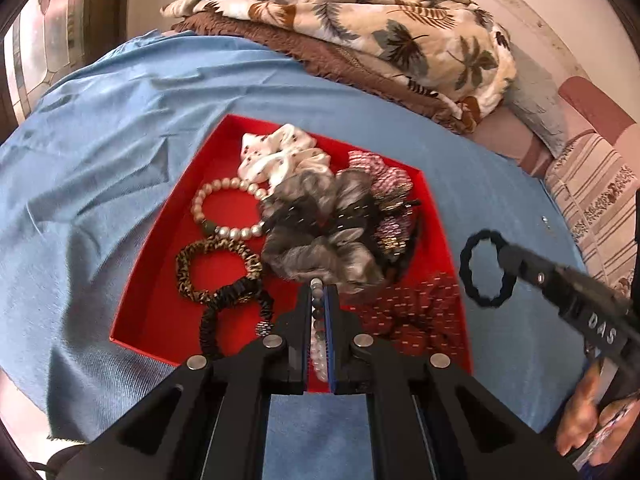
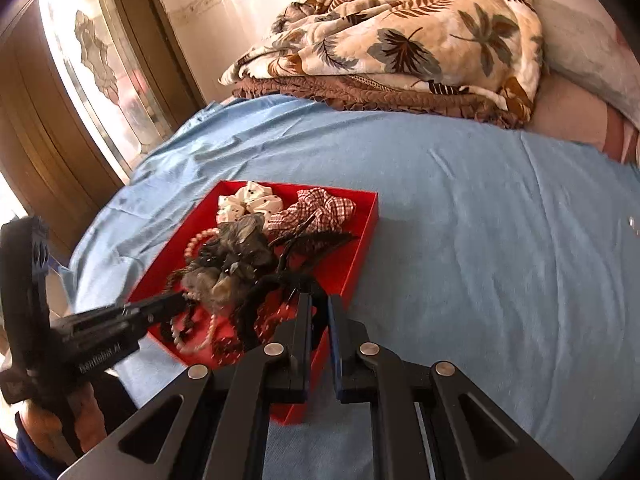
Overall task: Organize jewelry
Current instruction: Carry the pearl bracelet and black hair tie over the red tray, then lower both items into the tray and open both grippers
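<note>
A red tray (image 1: 160, 264) (image 2: 360, 248) lies on the blue bed cover and holds scrunchies and bracelets. My left gripper (image 1: 318, 286) is shut on a beaded bracelet (image 1: 319, 344), grey and white beads, low over the tray's near part; it also shows in the right wrist view (image 2: 180, 302). My right gripper (image 2: 318, 300) is shut on a black hair tie (image 1: 486, 266) (image 2: 276, 292) and holds it over the tray's right edge. In the tray lie a pearl bracelet (image 1: 224, 210), a leopard tie (image 1: 216, 268), a grey scrunchie (image 1: 320, 220) and a red dotted scrunchie (image 1: 416, 312).
A leaf-print blanket (image 1: 360, 28) on brown folded bedding sits at the far side of the bed. A window with patterned glass (image 2: 100, 80) is at the left. A striped pillow (image 1: 600, 200) lies at the right. The blue cover (image 2: 480, 240) spreads around the tray.
</note>
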The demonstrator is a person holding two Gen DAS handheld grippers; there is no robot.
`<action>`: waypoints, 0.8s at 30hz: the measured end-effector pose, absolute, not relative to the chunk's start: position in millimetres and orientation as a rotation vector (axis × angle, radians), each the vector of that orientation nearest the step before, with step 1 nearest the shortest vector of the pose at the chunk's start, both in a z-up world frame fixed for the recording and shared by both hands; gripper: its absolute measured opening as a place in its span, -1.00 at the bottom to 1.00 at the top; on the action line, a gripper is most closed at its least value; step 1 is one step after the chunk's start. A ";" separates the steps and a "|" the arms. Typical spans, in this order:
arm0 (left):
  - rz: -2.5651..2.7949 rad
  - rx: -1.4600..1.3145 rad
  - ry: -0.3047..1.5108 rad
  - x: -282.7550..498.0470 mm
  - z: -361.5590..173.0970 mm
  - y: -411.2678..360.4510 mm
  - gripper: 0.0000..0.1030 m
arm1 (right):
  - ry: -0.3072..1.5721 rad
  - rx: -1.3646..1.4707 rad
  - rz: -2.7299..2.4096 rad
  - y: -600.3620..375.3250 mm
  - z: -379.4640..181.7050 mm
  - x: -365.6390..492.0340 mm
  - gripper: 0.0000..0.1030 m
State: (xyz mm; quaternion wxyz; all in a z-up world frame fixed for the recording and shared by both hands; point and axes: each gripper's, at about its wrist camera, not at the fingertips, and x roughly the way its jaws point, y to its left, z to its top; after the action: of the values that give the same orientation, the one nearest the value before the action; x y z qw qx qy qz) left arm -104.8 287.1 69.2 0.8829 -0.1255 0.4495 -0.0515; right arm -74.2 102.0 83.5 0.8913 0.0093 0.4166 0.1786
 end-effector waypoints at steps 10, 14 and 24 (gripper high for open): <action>-0.095 -0.195 0.846 -109.3 58.1 292.1 -0.89 | 0.882 -0.211 0.285 140.5 58.6 -41.5 -0.82; -0.122 -0.209 0.831 -111.0 59.6 291.5 -0.89 | 0.880 -0.183 0.272 141.8 59.4 -38.2 -0.80; -0.141 -0.244 0.776 -120.1 67.4 293.7 0.01 | 0.885 -0.098 0.239 127.2 66.3 -39.4 -0.12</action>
State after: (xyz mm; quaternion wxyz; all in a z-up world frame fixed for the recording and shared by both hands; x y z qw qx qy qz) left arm -120.1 293.7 67.4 0.9160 -0.1186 0.3770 -0.0687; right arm -39.4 127.2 66.3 0.8956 -0.0473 0.4271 0.1151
